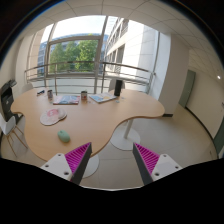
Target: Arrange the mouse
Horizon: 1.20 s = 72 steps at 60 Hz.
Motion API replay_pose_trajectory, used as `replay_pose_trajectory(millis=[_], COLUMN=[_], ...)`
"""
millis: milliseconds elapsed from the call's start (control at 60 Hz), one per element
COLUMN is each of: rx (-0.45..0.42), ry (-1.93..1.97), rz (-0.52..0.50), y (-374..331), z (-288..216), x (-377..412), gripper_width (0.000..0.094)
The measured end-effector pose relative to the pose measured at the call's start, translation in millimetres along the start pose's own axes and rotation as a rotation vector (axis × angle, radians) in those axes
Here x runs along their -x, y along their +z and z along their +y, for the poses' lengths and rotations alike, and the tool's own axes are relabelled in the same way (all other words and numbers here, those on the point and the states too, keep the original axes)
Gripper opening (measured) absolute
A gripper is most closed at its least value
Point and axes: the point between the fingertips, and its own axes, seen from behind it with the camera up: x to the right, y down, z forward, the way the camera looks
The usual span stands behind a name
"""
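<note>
1. The claw [112, 160] hangs high above the floor with its fingers spread wide and nothing between them; the magenta pads [78, 157] face each other across an empty gap.
2. The room beyond is large, with a window wall [85, 50] at the far side and a railing in front of it.
3. The table [95, 118], a big curved wooden top, lies ahead and left of the claw, well apart from it.
4. A chair [10, 128] stands at the table's left edge.
5. A round pad [52, 116] sits on the left part of the table, with books or papers [68, 99] farther back.
6. The mouse [64, 135], a small greenish lump as far as I can tell, rests on the near left part of the table, just on the near side of the round pad.
7. The relation that matters: the mouse lies ahead, left of the left finger and below, so the claw likely needs to go forward, left and down. Its long axis is too small to judge.
</note>
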Motion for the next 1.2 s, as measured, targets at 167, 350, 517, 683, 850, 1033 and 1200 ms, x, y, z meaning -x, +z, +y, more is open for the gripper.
replay_pose_trajectory(millis=[167,350,517,683,850,1033,1200], rx=[0.039,0.125,0.167,0.155,0.154,0.132,0.127], ry=[-0.011,-0.055,-0.029,-0.031,-0.038,-0.063,-0.058], rz=[-0.02,-0.114,-0.177,-0.164,-0.154,-0.143,-0.188], y=[10,43,97,166,228,267,291], z=[27,87,117,109,93,65,48], x=[17,87,169,224,263,279,286], gripper_width=[0.0847,0.0848,0.0849,0.0849,0.0841,0.0831,0.065])
